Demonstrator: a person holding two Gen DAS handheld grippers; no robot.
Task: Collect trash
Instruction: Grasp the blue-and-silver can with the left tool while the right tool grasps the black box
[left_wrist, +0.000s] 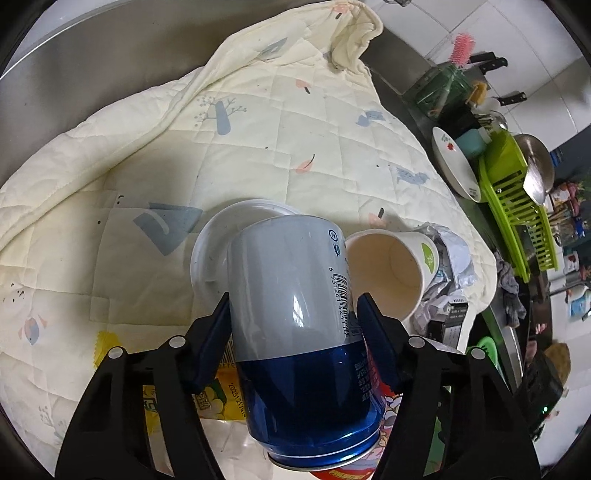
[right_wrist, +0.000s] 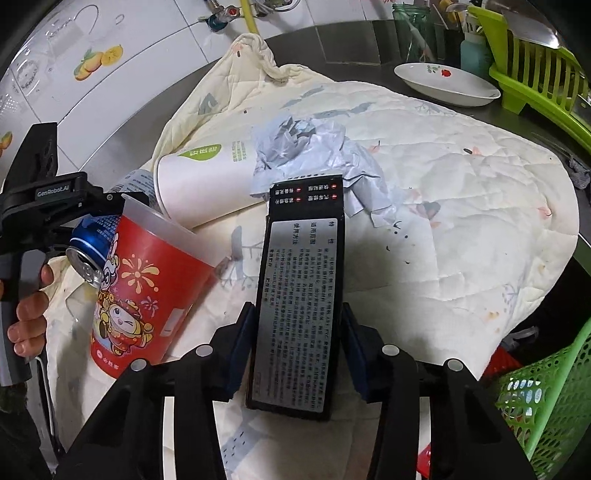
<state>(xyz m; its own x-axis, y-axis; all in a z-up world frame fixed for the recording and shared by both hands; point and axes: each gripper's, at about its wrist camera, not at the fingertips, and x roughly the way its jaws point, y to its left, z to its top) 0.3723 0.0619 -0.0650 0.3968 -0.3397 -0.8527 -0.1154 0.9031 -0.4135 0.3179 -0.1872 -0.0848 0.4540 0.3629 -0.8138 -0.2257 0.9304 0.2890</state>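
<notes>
Trash lies scattered over the cream quilted cloth (left_wrist: 258, 147) that covers the steel worktop (left_wrist: 92, 55), and both of your tools are already loaded. Your left tool (left_wrist: 293, 314) is clamped on the blue-and-silver aluminium drink can (left_wrist: 295, 314), its blue pads pressing the wall at mid-height; the can's long axis runs away from you along the fingers, opened top nearest the camera and tipped down over the red printed paper bucket (right_wrist: 147, 288). Judge it light and thin-walled: it will dent and turn slippery if you squeeze harder, so hold the waist gently. Your right tool (right_wrist: 295, 343) grips the black rectangular carton with a silver printed label (right_wrist: 301, 295) by its long side edges near the near end; its long axis points far, toward the crumpled grey-white paper wad (right_wrist: 306, 147). It looks stiff but hollow, and probably pivots if held only at one end. The white paper cup with a green leaf logo (right_wrist: 207, 184) lies on its side, mouth toward near-left, just beside the bucket; it is soft and crushable, best taken across the rim.
</notes>
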